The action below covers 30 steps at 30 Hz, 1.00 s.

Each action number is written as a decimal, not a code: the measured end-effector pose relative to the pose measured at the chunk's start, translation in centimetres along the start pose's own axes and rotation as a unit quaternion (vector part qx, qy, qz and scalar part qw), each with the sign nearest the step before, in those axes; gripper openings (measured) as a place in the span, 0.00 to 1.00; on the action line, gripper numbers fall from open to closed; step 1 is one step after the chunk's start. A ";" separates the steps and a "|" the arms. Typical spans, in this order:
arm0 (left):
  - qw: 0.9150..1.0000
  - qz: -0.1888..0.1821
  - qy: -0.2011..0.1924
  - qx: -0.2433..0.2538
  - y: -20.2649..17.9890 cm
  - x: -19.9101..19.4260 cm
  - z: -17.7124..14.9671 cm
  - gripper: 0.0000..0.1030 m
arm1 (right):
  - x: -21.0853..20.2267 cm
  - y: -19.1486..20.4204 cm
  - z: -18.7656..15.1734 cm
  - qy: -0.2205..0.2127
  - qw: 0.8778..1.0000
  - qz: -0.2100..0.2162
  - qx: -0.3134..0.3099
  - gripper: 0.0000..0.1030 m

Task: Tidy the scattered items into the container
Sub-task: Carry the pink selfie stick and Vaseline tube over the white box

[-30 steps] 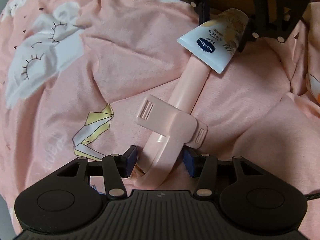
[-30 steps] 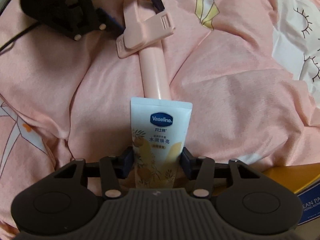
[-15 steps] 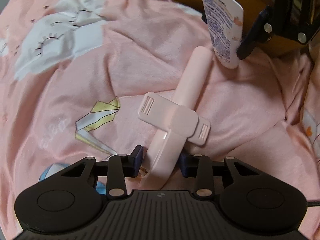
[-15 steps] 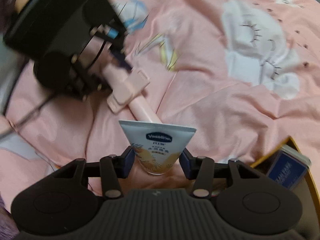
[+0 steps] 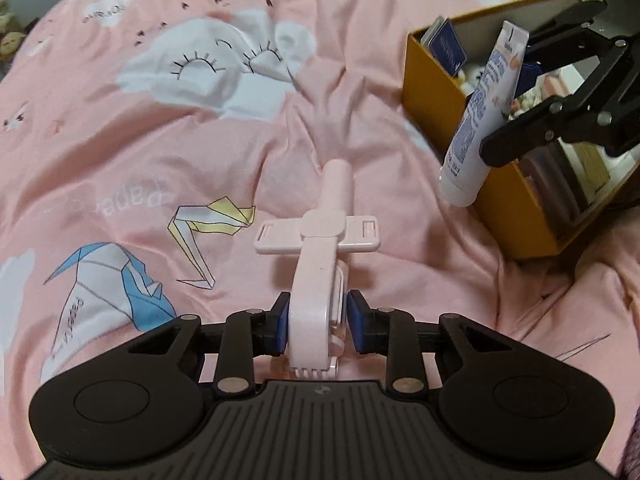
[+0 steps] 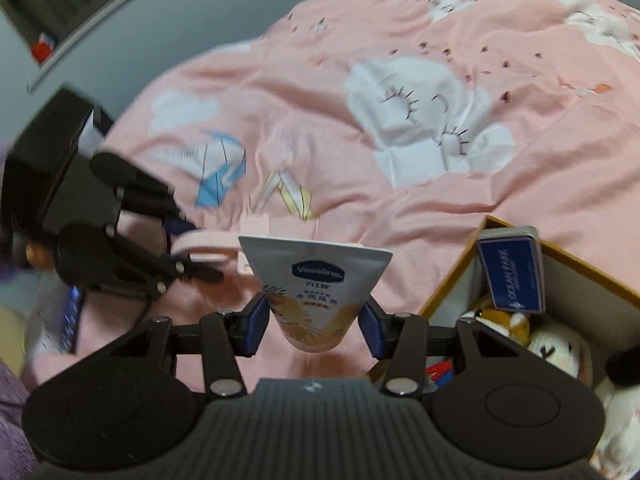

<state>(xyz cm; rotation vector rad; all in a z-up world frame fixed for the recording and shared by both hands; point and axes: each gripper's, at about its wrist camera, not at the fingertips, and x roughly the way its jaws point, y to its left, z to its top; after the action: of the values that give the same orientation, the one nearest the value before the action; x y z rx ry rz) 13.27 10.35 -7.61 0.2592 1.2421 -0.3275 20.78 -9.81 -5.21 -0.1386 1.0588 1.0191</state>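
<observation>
**A:** Left gripper point(image 5: 316, 322) first: its jaws are closing on the pink stick point(image 5: 320, 280), the phone-holder thing, with the blue pads against its curved end. The clamp bar sits crosswise just beyond, and the shaft points on over the pink quilt point(image 5: 160, 160).

**B:** And the right gripper point(image 6: 314, 320)?

**A:** It's got the tube point(image 6: 316, 284) pinched between its pads, the flat crimped end toward the camera's far side. From the left camera the tube hangs cap down, right at the near wall of the box point(image 5: 436, 92).

**B:** So that's the container. Anything in it yet?

**A:** A blue carton point(image 6: 510, 272) leaning inside, and plush toys point(image 6: 556, 350) below it. So I'd call this the carry step, two items in hand at once, neither one in.

**B:** Next move?

**A:** My read: the tube has to clear the rim and come over the opening before the jaws let go. The stick is long, so it likely needs tipping in end first, clear of the carton.
</observation>
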 end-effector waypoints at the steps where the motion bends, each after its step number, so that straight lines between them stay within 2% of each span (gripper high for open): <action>1: 1.000 0.001 0.004 -0.010 -0.1 0.0 -0.1 0.33 | -0.4 -0.1 -0.2 -0.007 1.000 0.001 0.008 0.50; 7: 0.998 -0.012 0.047 -0.044 0.0 1.7 -0.2 0.34 | -2.1 0.3 -1.8 -0.020 0.999 -0.012 0.024 0.50; 9: 0.998 -0.017 0.050 -0.045 -0.2 1.8 -0.1 0.42 | -2.7 0.4 -2.3 -0.027 0.999 -0.021 0.024 0.50; 10: 0.998 -0.016 0.051 -0.040 -0.4 1.9 0.1 0.54 | -3.2 0.4 -2.6 -0.033 0.999 -0.024 0.026 0.50; 11: 0.998 -0.012 0.047 -0.036 -0.6 1.8 0.2 0.60 | -3.7 0.3 -2.8 -0.040 0.998 -0.026 0.029 0.50; 16: 0.997 -0.023 0.052 -0.053 -0.6 3.0 0.8 0.62 | -6.2 -0.3 -4.1 -0.078 0.995 -0.034 0.053 0.50; 21: 0.993 -0.042 0.073 -0.087 0.3 5.6 1.6 0.64 | -7.6 -1.0 -5.3 -0.094 0.991 -0.047 0.078 0.50; 26: 0.989 -0.058 0.066 -0.116 0.5 7.1 2.2 0.58 | -9.1 -1.9 -6.7 -0.111 0.986 -0.062 0.106 0.50; 30: 0.987 -0.055 0.053 -0.140 0.5 7.7 2.6 0.55 | -10.3 -2.8 -7.8 -0.120 0.981 -0.076 0.129 0.50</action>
<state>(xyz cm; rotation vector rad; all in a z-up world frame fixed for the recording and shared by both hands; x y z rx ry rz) 18.00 9.10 -14.15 -0.0332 1.3940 -0.2326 16.70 -22.03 -2.36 0.1121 0.9341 0.7321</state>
